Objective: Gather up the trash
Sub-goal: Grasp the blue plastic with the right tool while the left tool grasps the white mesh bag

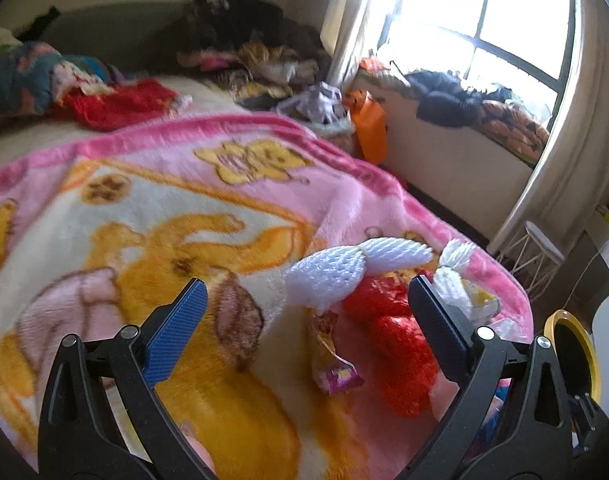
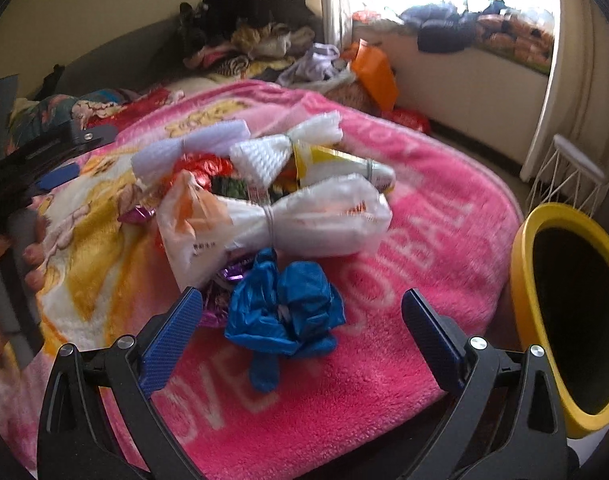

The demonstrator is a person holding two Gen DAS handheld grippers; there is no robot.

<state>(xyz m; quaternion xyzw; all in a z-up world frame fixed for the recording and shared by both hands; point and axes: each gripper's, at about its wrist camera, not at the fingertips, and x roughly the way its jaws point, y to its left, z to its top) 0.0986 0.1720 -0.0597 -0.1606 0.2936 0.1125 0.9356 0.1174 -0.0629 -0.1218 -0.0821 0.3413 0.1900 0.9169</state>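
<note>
A heap of trash lies on the pink blanket (image 2: 344, 380). In the right wrist view, a crumpled blue plastic bag (image 2: 282, 312) lies just ahead of my open, empty right gripper (image 2: 300, 320), in front of a tied white plastic bag (image 2: 280, 220), white foam nets (image 2: 264, 156) and red wrappers (image 2: 202, 166). In the left wrist view, my open, empty left gripper (image 1: 308, 308) hovers over a white foam net (image 1: 332, 276), a red wrapper (image 1: 392, 344) and a small purple wrapper (image 1: 336, 372). A yellow-rimmed bin (image 2: 524, 288) stands at the right; it also shows in the left wrist view (image 1: 588, 356).
Piled clothes (image 2: 256, 36) lie at the bed's far end, with an orange bag (image 2: 374, 68) beside them. A window ledge (image 1: 464, 148) carries more clothes. A white wire stool (image 2: 572, 176) stands on the floor by the bin.
</note>
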